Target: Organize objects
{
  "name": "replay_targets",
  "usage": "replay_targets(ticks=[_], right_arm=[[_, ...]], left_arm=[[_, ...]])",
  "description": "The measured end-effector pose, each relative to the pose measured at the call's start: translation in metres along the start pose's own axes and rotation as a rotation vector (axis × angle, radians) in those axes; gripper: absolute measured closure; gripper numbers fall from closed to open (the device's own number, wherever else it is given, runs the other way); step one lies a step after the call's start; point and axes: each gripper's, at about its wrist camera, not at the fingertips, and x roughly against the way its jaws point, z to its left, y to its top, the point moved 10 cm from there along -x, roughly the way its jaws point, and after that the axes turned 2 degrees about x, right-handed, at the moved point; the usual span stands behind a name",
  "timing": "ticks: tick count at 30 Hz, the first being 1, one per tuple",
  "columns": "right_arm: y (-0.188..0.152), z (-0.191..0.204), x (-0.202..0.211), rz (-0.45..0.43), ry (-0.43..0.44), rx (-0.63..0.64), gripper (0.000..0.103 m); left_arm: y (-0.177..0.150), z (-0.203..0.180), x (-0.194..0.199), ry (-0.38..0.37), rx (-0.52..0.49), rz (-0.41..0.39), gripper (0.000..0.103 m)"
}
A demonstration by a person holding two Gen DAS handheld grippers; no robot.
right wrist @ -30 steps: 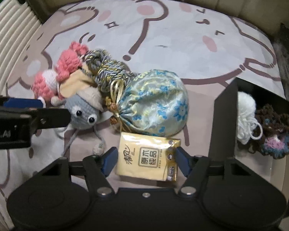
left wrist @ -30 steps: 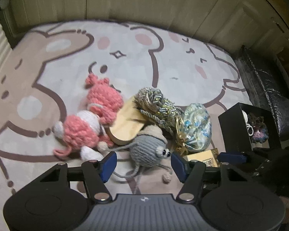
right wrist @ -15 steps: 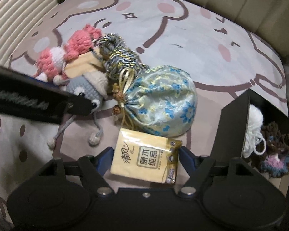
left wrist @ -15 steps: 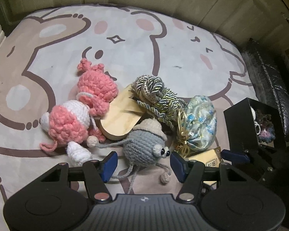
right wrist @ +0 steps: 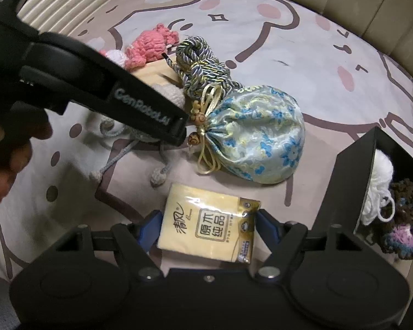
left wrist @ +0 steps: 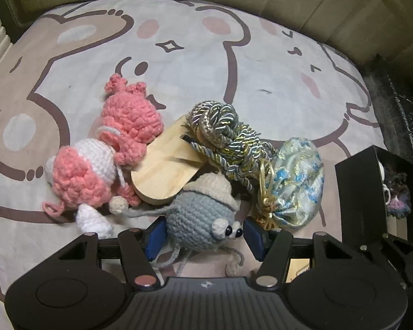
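Observation:
A grey crochet mouse (left wrist: 201, 220) lies on the rug between the blue pads of my left gripper (left wrist: 203, 236). The pads stand close beside it, and I see no squeeze. In the right wrist view the left gripper (right wrist: 124, 99) reaches in from the left and hides most of the mouse. My right gripper (right wrist: 209, 228) straddles a yellow tissue pack (right wrist: 206, 225), with a small gap at each pad. A black box (right wrist: 344, 187) at the right holds white yarn (right wrist: 379, 176) and a dark crochet flower (right wrist: 404, 233).
A pink-and-white crochet toy (left wrist: 104, 165), a wooden piece (left wrist: 165, 170), a braided cord (left wrist: 225, 134) and a blue brocade pouch (left wrist: 291, 187) crowd behind the mouse. A person's hand (right wrist: 3, 165) holds the left gripper. A white ribbed panel (right wrist: 66, 2) borders the cartoon rug (left wrist: 261, 68).
The left gripper has come down and forward, so the grey mouse now sits between its pads. The right gripper's pads have spread off the tissue pack and its view has rolled.

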Motion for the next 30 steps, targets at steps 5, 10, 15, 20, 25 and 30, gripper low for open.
replay_targets(ticks=[5,10,15,20,25,30], right_arm=[[-0.003,-0.003,-0.005,0.018,0.013,-0.019,0.025],[-0.002,-0.005,-0.007,0.042,0.031,-0.045,0.027],[0.004,-0.004,0.000,0.017,0.028,-0.044,0.028],[0.014,-0.013,0.009,-0.029,-0.003,-0.053,0.028],[0.020,-0.022,0.026,-0.092,-0.029,-0.102,0.028],[0.021,-0.029,0.044,-0.155,-0.059,-0.158,0.028]], left_arm=[[0.003,0.006,-0.004,0.000,0.032,0.000,0.044],[0.003,0.005,-0.002,-0.017,0.025,0.007,0.048],[0.002,0.003,0.004,-0.030,0.016,0.004,0.048],[0.003,0.005,0.014,-0.030,0.009,-0.016,0.049],[0.002,0.009,0.029,-0.042,0.019,-0.039,0.049],[0.000,0.009,0.046,-0.058,0.021,-0.071,0.049]])
